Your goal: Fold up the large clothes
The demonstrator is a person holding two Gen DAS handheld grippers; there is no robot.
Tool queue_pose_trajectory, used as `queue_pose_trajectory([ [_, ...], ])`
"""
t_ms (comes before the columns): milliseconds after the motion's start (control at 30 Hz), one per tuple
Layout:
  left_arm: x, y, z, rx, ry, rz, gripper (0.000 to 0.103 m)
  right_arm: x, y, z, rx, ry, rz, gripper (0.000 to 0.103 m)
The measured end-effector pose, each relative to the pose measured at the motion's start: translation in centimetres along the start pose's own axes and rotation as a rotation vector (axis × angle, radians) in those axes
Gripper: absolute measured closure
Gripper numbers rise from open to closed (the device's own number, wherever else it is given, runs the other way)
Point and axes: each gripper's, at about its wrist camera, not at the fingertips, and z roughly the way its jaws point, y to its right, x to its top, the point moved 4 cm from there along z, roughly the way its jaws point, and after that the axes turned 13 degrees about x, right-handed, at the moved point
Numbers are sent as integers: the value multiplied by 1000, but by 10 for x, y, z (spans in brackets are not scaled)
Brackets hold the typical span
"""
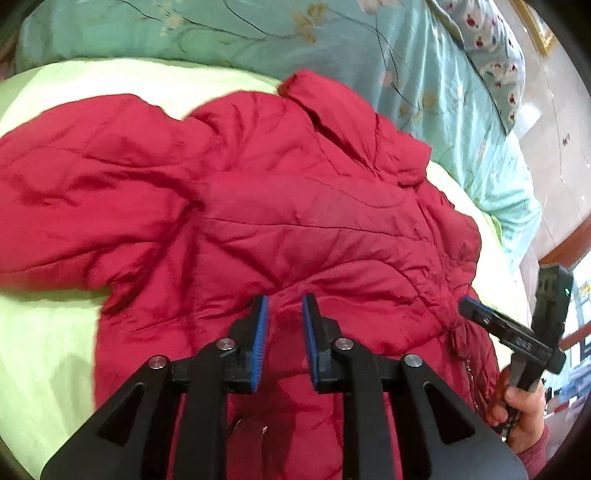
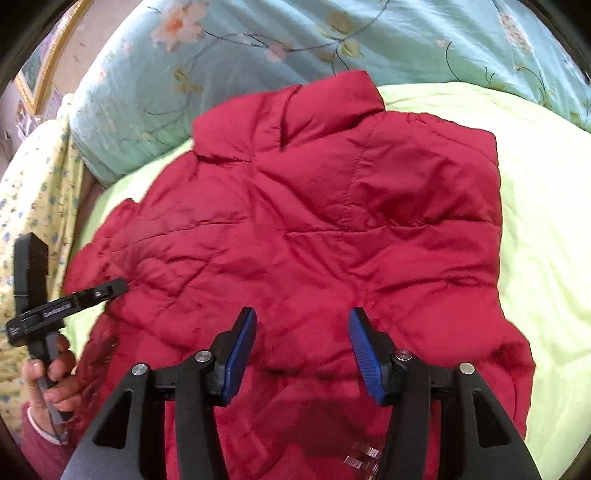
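Note:
A red puffer jacket point(image 1: 258, 206) lies spread on a pale green bed cover point(image 1: 44, 332), collar toward the far side. It also shows in the right wrist view point(image 2: 314, 229). My left gripper point(image 1: 284, 299) hovers over the jacket's lower part with its jaws open a little and nothing between them. My right gripper point(image 2: 301, 317) is open wider, empty, above the jacket's lower middle. The right gripper also shows at the jacket's right edge in the left wrist view point(image 1: 469, 306). The left gripper shows at the jacket's left edge in the right wrist view point(image 2: 118, 286).
A folded teal floral quilt point(image 1: 258, 33) lies behind the jacket's collar; it also shows in the right wrist view point(image 2: 332, 37). A spotted pillow point(image 1: 491, 48) sits at the far right. A yellow floral sheet point(image 2: 33, 192) runs along the left. The floor point(image 1: 554, 147) lies beyond the bed.

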Motion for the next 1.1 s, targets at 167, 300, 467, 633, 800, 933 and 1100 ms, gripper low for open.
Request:
queue_pose_trajectory([
  [167,-5,-20,-11,1,14,-69,83,-13,-20,-14,41,1,-8,49],
  [300,-8,-41,-15,8,22,-134,83,-25,-38,-26,75,10,-19,48],
  [467,-11,-79,-27,19,56,-236,71,-40,-58,-38,99,25,-41,46],
  [633,-16,-138,-39,29,92,-387,54,-51,-70,-44,104,17,-64,46],
  [800,-24,-192,-42,79,100,-491,54,-59,-78,-51,113,20,-69,46],
  [933,-29,-227,-40,104,100,-567,54,-66,-80,-53,116,14,-64,45],
  [1100,-30,-267,-34,125,105,-663,54,-74,-83,-52,117,1,-61,45],
])
